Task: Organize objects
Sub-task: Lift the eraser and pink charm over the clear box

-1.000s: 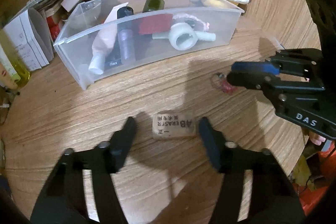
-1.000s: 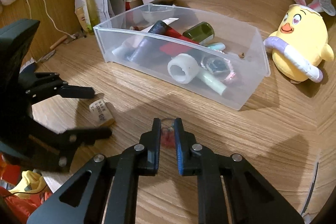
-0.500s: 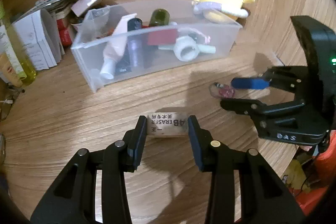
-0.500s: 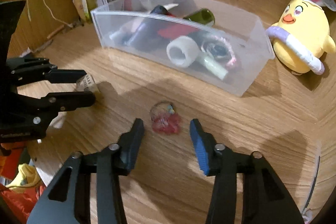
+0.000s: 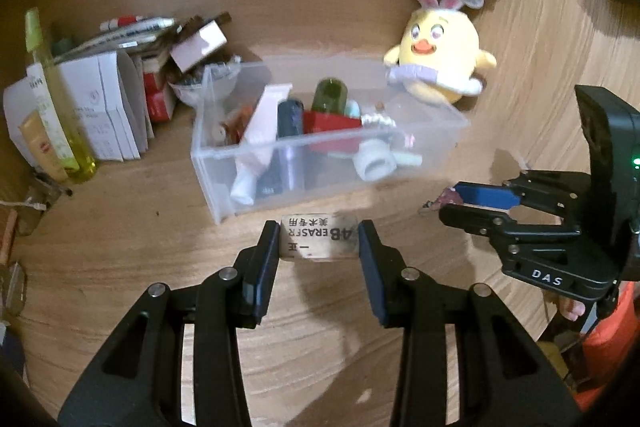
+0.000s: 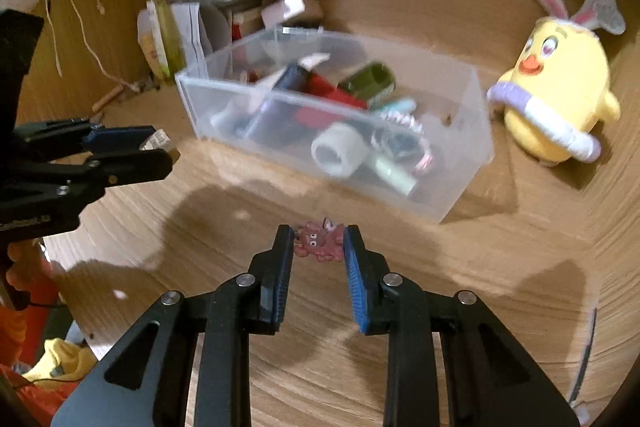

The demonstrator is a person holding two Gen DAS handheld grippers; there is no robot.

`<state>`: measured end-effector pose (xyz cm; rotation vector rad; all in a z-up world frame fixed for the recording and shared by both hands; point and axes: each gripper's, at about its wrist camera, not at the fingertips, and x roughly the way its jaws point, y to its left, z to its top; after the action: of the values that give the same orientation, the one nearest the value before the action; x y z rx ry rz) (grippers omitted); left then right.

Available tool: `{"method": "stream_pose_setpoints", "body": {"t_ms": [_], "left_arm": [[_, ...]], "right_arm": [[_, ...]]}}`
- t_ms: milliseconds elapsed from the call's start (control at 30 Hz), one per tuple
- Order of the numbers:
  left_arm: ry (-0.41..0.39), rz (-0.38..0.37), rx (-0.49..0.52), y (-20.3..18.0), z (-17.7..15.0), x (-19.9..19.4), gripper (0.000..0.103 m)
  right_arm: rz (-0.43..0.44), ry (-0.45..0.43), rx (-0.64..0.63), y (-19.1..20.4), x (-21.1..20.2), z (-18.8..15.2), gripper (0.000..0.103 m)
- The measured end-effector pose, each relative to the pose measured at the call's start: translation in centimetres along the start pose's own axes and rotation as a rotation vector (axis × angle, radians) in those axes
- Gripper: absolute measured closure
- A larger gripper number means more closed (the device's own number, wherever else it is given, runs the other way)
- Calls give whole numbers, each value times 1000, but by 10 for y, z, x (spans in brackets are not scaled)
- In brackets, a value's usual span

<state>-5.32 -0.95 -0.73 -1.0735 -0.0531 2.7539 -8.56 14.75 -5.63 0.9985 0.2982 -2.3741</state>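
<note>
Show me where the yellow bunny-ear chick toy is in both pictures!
Left wrist view: the chick toy sits upper right, behind the far right end of the clear bin.
Right wrist view: the chick toy sits at the right edge, past the bin's right end.
Shared landmark: the clear bin full of small items.

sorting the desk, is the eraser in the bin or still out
Out: the eraser sits in the left gripper, in front of the bin.
</note>
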Motion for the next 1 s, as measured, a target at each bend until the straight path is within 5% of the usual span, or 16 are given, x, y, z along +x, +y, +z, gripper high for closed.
{"method": "stream_pose_setpoints", "body": {"t_ms": [1000], "left_arm": [[-197,43,-44,10,65,-23,64]], "right_arm": [[-25,-338,108,-33,-82,73,79]]}}
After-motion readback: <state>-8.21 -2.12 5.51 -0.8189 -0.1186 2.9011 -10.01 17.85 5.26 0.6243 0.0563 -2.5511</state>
